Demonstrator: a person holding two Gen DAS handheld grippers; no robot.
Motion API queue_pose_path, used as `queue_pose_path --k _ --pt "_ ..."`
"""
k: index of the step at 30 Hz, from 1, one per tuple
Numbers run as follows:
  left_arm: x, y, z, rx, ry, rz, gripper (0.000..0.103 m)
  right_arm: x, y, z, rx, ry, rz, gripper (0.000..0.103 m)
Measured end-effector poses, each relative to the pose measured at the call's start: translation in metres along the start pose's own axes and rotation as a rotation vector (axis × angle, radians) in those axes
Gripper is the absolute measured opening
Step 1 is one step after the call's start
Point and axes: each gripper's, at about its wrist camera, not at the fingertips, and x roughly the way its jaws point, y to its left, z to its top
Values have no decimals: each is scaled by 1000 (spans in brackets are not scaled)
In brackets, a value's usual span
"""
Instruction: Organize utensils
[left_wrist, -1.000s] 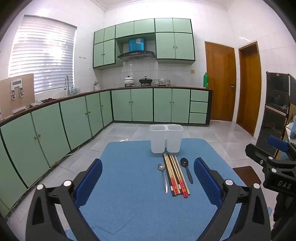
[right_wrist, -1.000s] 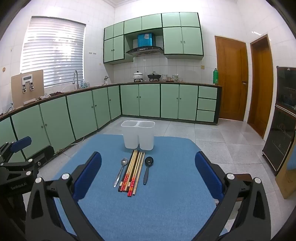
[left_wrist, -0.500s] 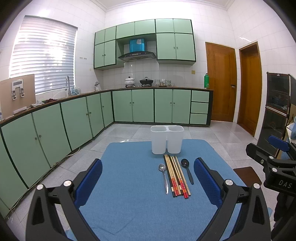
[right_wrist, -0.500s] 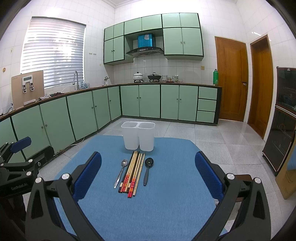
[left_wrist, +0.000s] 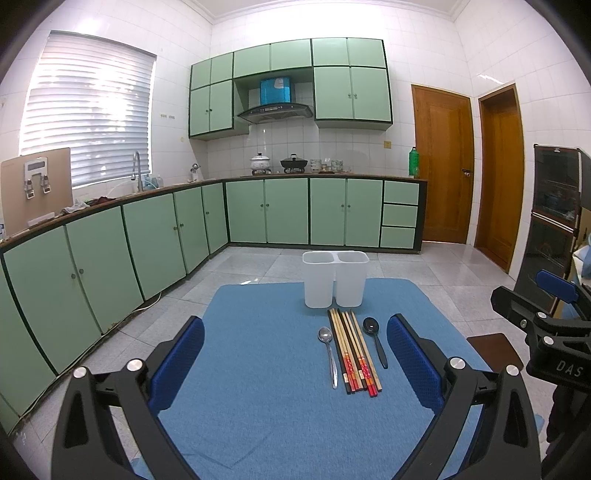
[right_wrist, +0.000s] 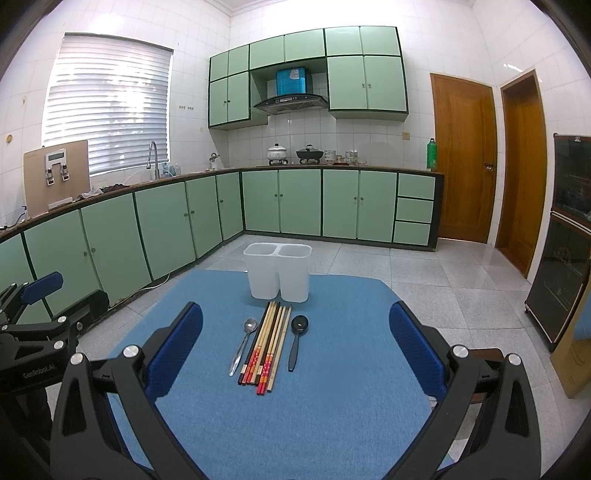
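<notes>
Both sets of jaws stand wide open and empty above the blue-covered counter (right_wrist: 332, 406), where a silver spoon (right_wrist: 243, 343), a bundle of chopsticks (right_wrist: 269, 343) and a black spoon (right_wrist: 296, 339) lie just before an empty white two-compartment holder (right_wrist: 277, 271). Sorting appears not yet begun; the first pick likely demands a low, narrow pinch.

A matt, finely textured blue cloth mat (right_wrist: 332, 387) covers the table. The translucent white two-compartment plastic holder (right_wrist: 277, 275) looks smooth and faintly frosted. The shiny metal spoon (right_wrist: 243, 343) glints; the black plastic spoon (right_wrist: 297, 341) is glossy. The wooden chopsticks with red-patterned ends (right_wrist: 267, 345) look smooth. The pale floor tiles (right_wrist: 443, 280) shine.
</notes>
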Motion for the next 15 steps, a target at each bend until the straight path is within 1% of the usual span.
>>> queue_pose_path --k 14,15 --pt "0 3 2 0 -2 3 97 -1 0 0 0 -1 0 98" --pt "0 3 2 0 -2 4 97 1 0 4 0 -1 1 98"
